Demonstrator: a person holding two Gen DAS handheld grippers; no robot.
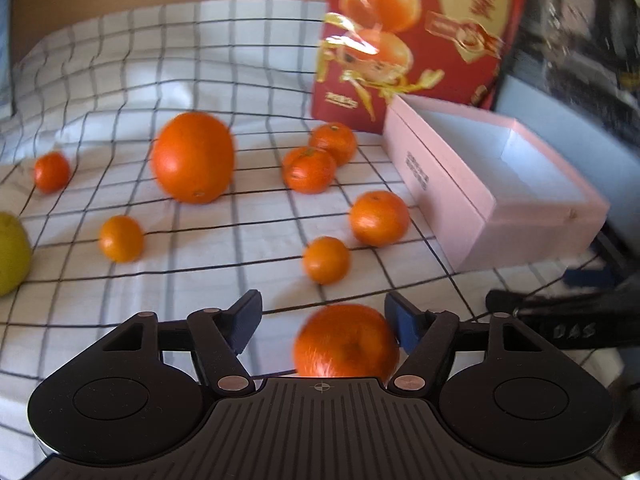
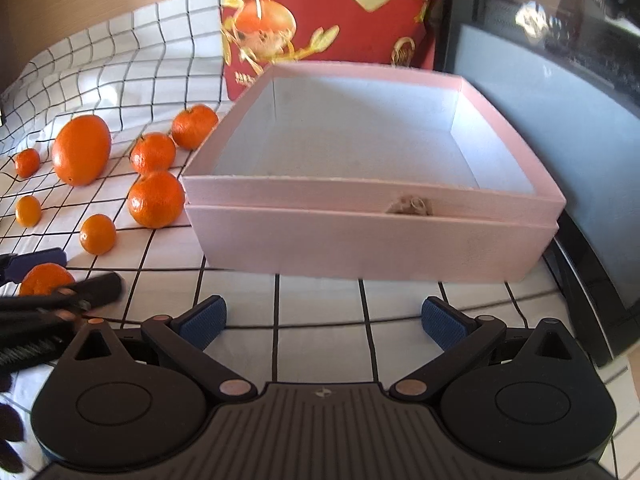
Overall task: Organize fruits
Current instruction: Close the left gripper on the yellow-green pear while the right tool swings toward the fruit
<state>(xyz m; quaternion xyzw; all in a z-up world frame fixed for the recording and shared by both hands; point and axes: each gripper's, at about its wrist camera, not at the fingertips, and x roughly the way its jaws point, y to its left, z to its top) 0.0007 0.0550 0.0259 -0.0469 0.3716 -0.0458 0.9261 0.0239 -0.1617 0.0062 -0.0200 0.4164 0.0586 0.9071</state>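
Observation:
My left gripper (image 1: 323, 312) is open over the checked cloth. A mandarin (image 1: 346, 342) lies between its fingers, against the right pad and well apart from the left one. The right wrist view shows that mandarin (image 2: 46, 278) at the far left, beside a blue pad. Further back on the cloth lie a large orange (image 1: 194, 158) and several loose mandarins, one of them (image 1: 379, 218) beside the open pink box (image 1: 436, 184). My right gripper (image 2: 322, 314) is open with nothing between its fingers, just in front of the pink box (image 2: 360, 240).
A red bag printed with oranges (image 1: 420, 32) stands behind the box. A yellow-green fruit (image 1: 10, 254) sits at the left edge. A dark glossy appliance (image 2: 560, 120) lies along the box's right side. The checked cloth (image 2: 320, 340) is rumpled at the back left.

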